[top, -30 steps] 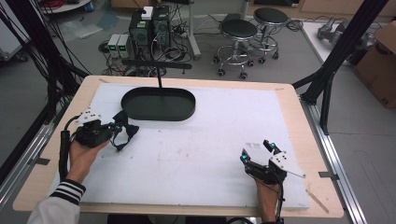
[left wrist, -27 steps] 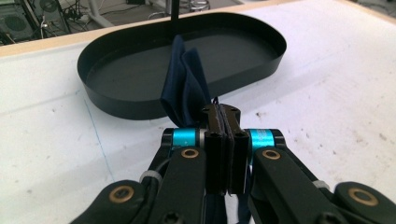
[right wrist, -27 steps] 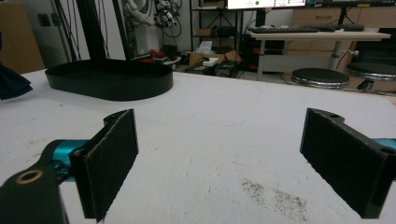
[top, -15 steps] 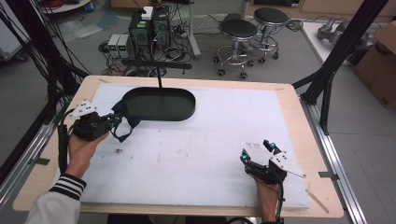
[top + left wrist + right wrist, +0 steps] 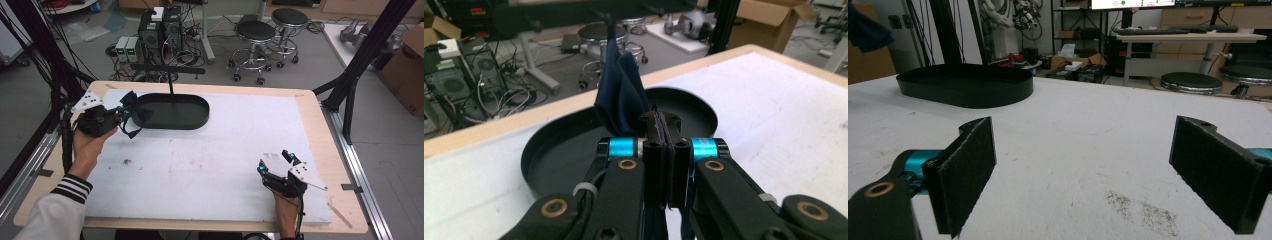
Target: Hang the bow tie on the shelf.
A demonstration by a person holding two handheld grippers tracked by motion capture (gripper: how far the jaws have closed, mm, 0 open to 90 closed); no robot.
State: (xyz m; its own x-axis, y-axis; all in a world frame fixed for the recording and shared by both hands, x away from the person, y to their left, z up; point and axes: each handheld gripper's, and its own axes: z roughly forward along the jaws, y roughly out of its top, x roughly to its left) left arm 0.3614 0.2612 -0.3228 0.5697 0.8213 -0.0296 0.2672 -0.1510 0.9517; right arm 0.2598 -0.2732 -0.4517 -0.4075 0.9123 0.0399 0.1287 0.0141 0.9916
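**Cloth carried to the tray's edge**

From above: left gripper (image 5: 131, 114) pinching dark blue cloth (image 5: 131, 102) over black tray (image 5: 200, 121) rim, probably for dropping in.

Left gripper view: jaws clamped on cloth.

Right gripper view: right gripper (image 5: 1083, 165) spread wide, idle.

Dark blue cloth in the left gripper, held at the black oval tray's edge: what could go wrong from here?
1. The dark blue cloth hangs partly over the rim of the black oval tray; released now, it might drape across the rim or land on the white table mat.
2. The left gripper pinches only a small fold, so the cloth could slip.
3. Loose ends below the fingers could snag on the rim.
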